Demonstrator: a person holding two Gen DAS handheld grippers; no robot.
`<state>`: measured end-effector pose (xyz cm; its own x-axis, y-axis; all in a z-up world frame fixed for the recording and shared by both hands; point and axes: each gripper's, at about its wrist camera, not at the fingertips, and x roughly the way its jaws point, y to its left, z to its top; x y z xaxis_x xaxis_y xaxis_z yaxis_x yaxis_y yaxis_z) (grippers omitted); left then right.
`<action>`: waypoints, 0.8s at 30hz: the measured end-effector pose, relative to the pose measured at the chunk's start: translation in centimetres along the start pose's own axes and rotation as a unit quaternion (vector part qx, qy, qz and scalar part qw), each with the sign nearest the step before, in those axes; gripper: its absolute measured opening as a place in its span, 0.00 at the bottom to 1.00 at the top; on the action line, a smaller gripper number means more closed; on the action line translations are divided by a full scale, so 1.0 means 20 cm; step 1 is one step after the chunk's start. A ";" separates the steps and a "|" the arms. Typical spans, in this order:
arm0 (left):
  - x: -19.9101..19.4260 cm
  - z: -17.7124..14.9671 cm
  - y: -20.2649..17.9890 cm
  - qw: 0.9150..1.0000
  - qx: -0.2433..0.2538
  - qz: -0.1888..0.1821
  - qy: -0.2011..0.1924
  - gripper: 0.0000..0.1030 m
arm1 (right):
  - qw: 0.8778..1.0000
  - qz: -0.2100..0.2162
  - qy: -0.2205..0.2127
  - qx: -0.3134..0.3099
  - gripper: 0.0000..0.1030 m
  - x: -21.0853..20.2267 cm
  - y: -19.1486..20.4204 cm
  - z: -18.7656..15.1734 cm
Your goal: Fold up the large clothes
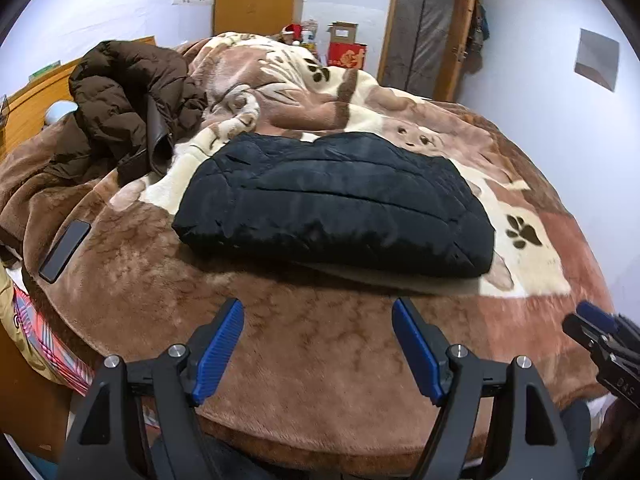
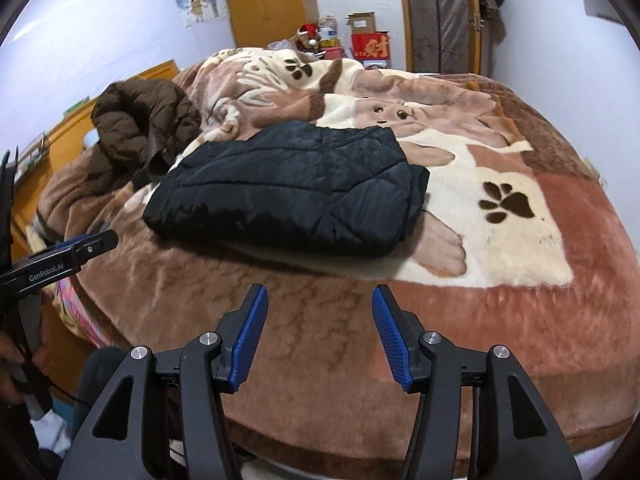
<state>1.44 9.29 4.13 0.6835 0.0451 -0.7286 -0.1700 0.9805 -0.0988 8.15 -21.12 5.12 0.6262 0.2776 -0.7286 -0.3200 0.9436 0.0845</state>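
Observation:
A black quilted jacket lies folded into a compact rectangle on the brown patterned blanket in the middle of the bed; it also shows in the right wrist view. A brown puffer coat lies crumpled at the back left, seen too in the right wrist view. My left gripper is open and empty, held above the blanket near the bed's front edge, short of the black jacket. My right gripper is open and empty, also in front of the jacket and apart from it.
A dark phone lies on the blanket at the left. A wooden headboard stands at the far left. Boxes and a door are behind the bed. The right gripper shows at the left view's right edge.

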 end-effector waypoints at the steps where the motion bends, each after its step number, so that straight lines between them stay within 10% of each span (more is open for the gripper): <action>1: -0.01 -0.02 -0.02 1.000 0.007 -0.002 0.001 0.76 | 1.000 0.000 0.002 -0.005 0.53 0.00 0.01 -0.01; 24: -0.03 -0.13 -0.07 1.000 0.012 -0.011 0.011 0.76 | 0.999 0.000 0.018 -0.033 0.53 -0.01 0.11 -0.08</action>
<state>-0.69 7.46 2.96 0.6703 0.0199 -0.7418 -0.1381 0.9855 -0.0983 6.21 -19.31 4.42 0.6003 0.2697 -0.7529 -0.3674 0.9292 0.0399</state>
